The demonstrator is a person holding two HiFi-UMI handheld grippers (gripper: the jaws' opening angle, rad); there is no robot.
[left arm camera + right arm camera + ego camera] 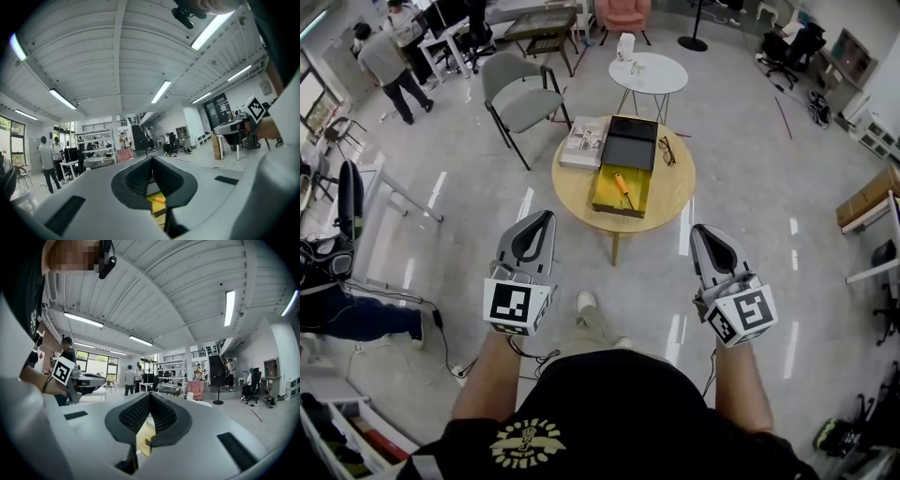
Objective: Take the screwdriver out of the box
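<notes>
Your left gripper [546, 217] and right gripper [697, 230] both have their jaws clenched on nothing, well short of the near edge of the bench [670, 192]. The screwdriver [622, 190] lies in the yellow half of the open box [607, 192] at mid-bench, its orange handle seemingly toward the far edge.

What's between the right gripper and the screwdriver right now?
Bare floor, then the table rim and the box wall; nothing else, per the head view.
</notes>
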